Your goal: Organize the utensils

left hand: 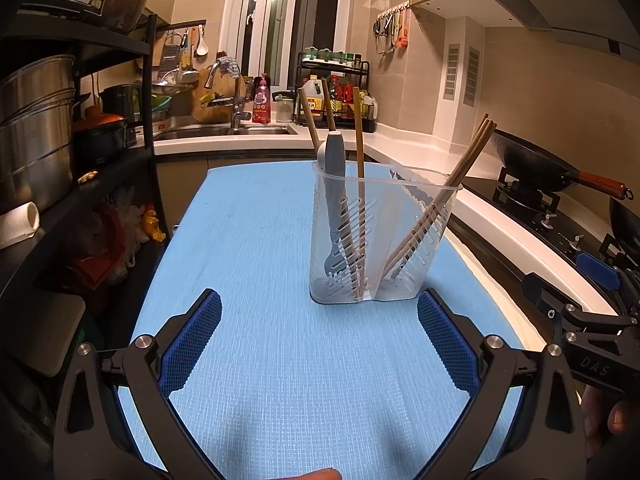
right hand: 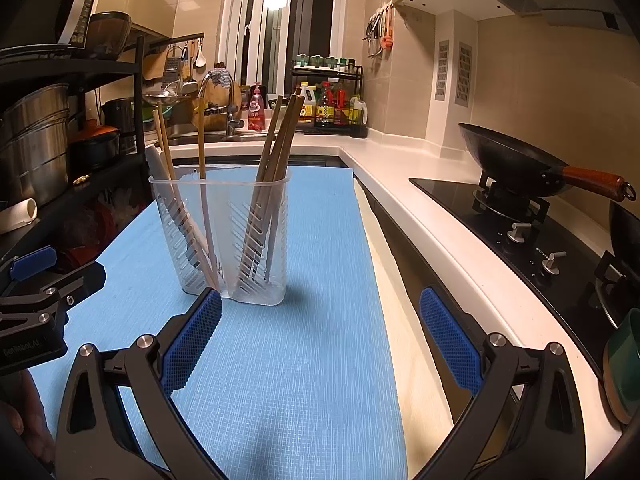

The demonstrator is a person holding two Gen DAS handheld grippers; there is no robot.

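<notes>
clear holder (left hand: 380, 236) upright on blue mat (left hand: 248, 240) over the tabletop, two compartments side by side. in the left wrist view, left compartment: grey fork (left hand: 334, 184) tines down, handle up, near vertical, plus three chopsticks (left hand: 360, 168) standing steep, tops fanned apart. right compartment: bundle of chopsticks (left hand: 452, 184), long axis tilted, tips at the base, tops leaning up and right over the rim. in the right wrist view the same holder (right hand: 220, 240) left of centre, the bundle (right hand: 276, 152) leaning up and right.

left gripper (left hand: 320, 320) low over the mat, just short of the holder, blue ribbed fingers (left hand: 192, 344) wide apart, nothing between them. right gripper (right hand: 320, 320) beside it, fingers (right hand: 448, 340) also spread and empty, left finger tip overlapping the holder's base in view; contact not clear.

around: black rack (left hand: 80, 128) with steel pots (left hand: 36, 128) to the left, sink (left hand: 224, 132) and tap (left hand: 236, 100) behind, bottle rack (left hand: 336, 92) in the corner, wok (right hand: 516, 160) with red-brown handle on the hob (right hand: 520, 216) to the right, green cup (right hand: 624, 360) at the near right edge. mat clear between fingers and holder.

readable: "das" on the other gripper's body in the left wrist view; "genrobot.ai", dim, in the right wrist view. bottle labels too small to read.
</notes>
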